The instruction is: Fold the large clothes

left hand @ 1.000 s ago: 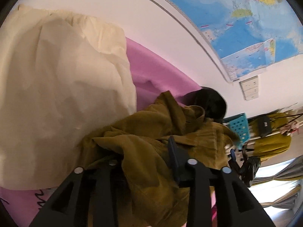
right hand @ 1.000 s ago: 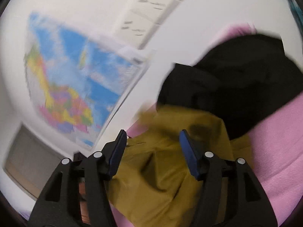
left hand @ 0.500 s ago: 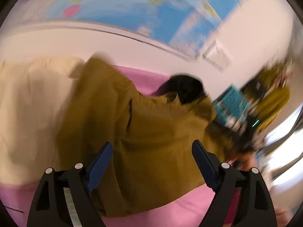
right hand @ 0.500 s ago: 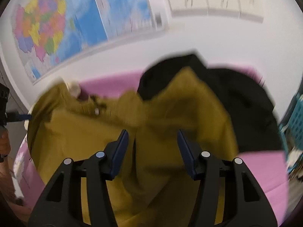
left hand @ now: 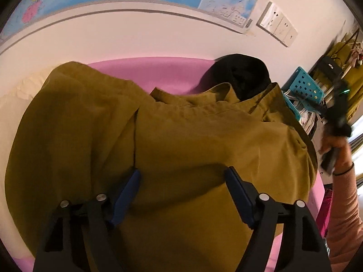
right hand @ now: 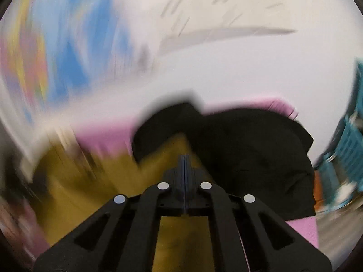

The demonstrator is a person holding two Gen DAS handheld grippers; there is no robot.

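**Olive jacket spread on pink surface, one gripper over it, the other pressed shut**

From the left wrist camera, a cream cloth point(left hand: 15, 95) lies at 9 o'clock, and the olive jacket point(left hand: 181, 136) fills the centre of the pink surface point(left hand: 147, 72). The left gripper point(left hand: 181, 181) hangs over it at 6 o'clock, its jaws well apart and closing, the pads not pinching cloth. A black garment point(left hand: 242, 72) sits at 1 o'clock, a teal basket point(left hand: 304, 88) at 2 o'clock, a hand point(left hand: 335, 145) at 3 o'clock. In the blurred right wrist view, the right gripper point(right hand: 185, 158) has its pads pressed together; whether they pinch fabric cannot be told.
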